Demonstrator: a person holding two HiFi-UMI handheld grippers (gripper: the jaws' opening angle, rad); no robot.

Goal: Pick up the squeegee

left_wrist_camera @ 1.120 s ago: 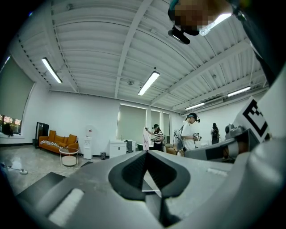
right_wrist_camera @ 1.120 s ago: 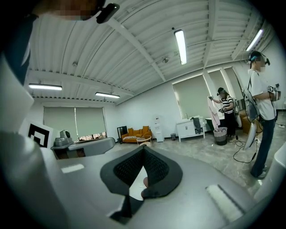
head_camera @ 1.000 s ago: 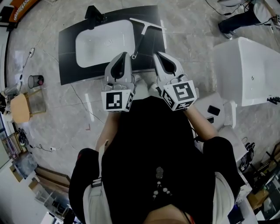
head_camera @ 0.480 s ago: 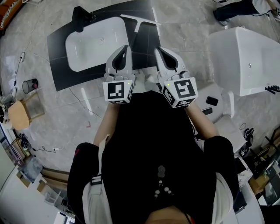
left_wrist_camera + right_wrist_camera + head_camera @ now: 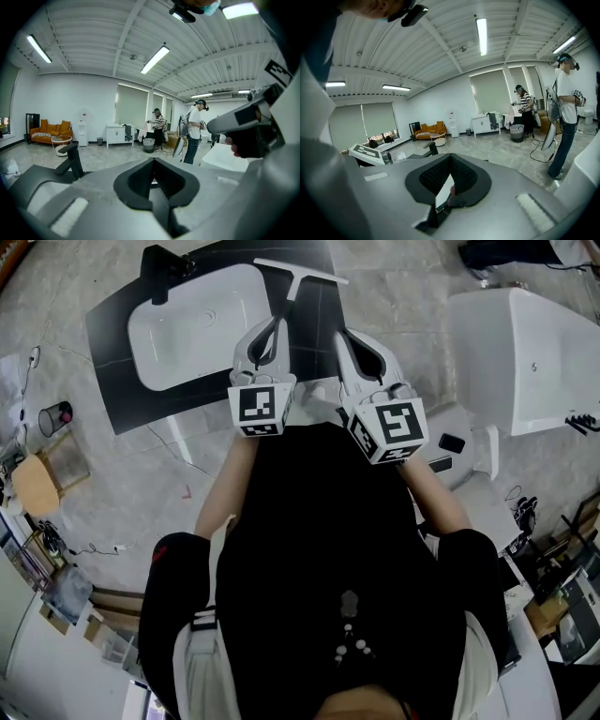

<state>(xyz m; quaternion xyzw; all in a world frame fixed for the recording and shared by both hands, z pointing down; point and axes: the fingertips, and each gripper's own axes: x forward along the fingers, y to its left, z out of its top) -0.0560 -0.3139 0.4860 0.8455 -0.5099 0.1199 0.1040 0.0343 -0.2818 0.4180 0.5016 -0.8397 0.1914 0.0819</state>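
Squeegee (image 5: pixel 298 273) lies on the black counter (image 5: pixel 108 381), just right of the white basin (image 5: pixel 187 334). Blade at the far end, crosswise; handle runs back toward the person. Left gripper (image 5: pixel 272 326), jaws pressed together on nothing, sits right at the handle end. It is nearer than the right gripper (image 5: pixel 344 336), jaws also together, just beside. Basin looks empty.

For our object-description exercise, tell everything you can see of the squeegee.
The squeegee is T-shaped and pale, plastic-looking: a long straight blade bar and a slim handle running from its middle toward the person. It lies flat on the black countertop, beside the white basin, at its right in the head view. Its handle ends close to the left tongs; contact cannot be told.
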